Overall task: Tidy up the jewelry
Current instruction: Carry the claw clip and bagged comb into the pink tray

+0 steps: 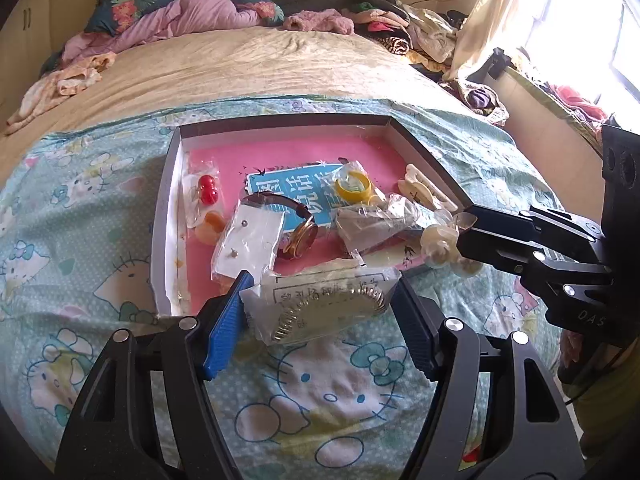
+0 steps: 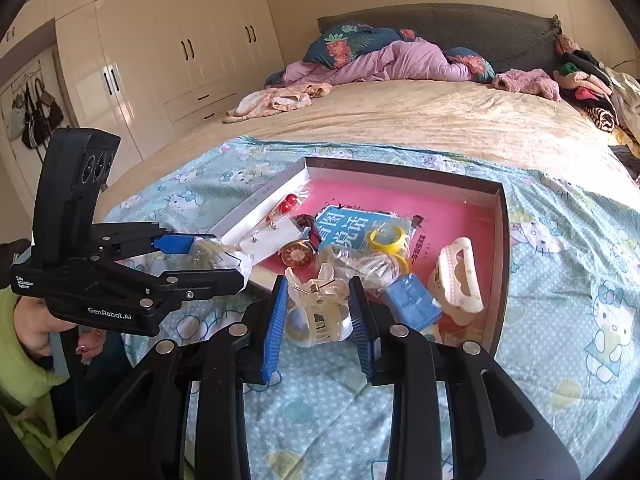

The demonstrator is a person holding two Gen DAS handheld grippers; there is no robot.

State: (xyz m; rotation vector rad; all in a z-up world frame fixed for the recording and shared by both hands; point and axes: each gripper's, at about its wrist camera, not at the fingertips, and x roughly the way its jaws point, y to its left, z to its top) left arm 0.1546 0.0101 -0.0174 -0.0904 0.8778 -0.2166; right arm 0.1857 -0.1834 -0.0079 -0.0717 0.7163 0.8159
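— Grip check: your left hand-held gripper (image 1: 320, 300) clamps the bagged bracelet (image 1: 328, 312) above the bedspread (image 1: 80, 240), beside the tray (image 1: 168, 200).
— Your right hand-held gripper (image 2: 318, 300) pinches the clear hair claw (image 2: 316, 304).

My bed (image 2: 400, 120) carries a cartoon-cat quilt (image 1: 100, 240); on the quilt sits an open tray (image 1: 168, 208), with crumpled clothes (image 2: 276, 100) further up
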